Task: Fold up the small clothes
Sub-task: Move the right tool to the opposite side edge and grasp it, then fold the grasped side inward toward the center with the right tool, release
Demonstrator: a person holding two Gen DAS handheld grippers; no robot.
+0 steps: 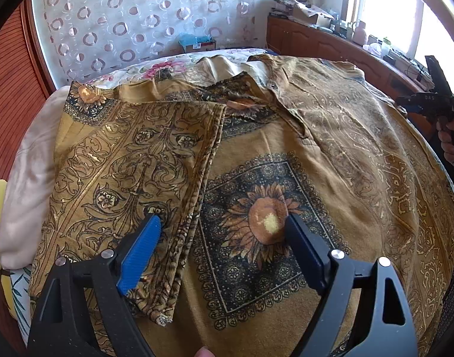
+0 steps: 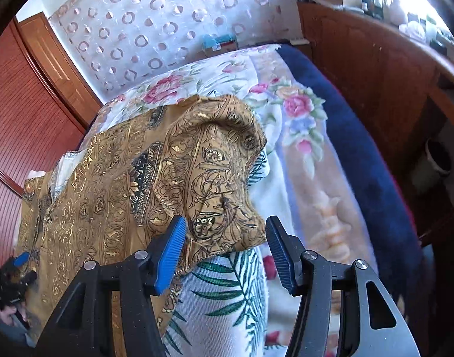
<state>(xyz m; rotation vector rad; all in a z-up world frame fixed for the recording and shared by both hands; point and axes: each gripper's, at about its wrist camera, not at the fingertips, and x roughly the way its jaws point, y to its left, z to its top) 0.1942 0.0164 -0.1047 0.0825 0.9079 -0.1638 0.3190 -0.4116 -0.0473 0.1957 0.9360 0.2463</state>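
Note:
A mustard shirt (image 1: 331,148) with gold scroll print and a sunflower panel (image 1: 262,220) lies spread on the bed. Its left side (image 1: 131,160) is folded inward over the body. My left gripper (image 1: 222,223) hovers open over the shirt near the fold's edge, nothing between its fingers. At the far right edge a hand holds my right gripper (image 1: 435,101). In the right wrist view the shirt's bunched sleeve (image 2: 215,160) hangs over a leaf-print cushion (image 2: 227,291). My right gripper (image 2: 227,226) stands open with the sleeve's lower edge between its fingers, the pads not pressing it.
A floral blanket (image 2: 286,113) and a dark blue blanket (image 2: 360,148) cover the bed beyond the shirt. A wooden cabinet (image 2: 375,59) with clutter on top runs along the right. A circle-patterned curtain (image 1: 137,15) hangs behind. A pale pillow (image 1: 24,184) lies left.

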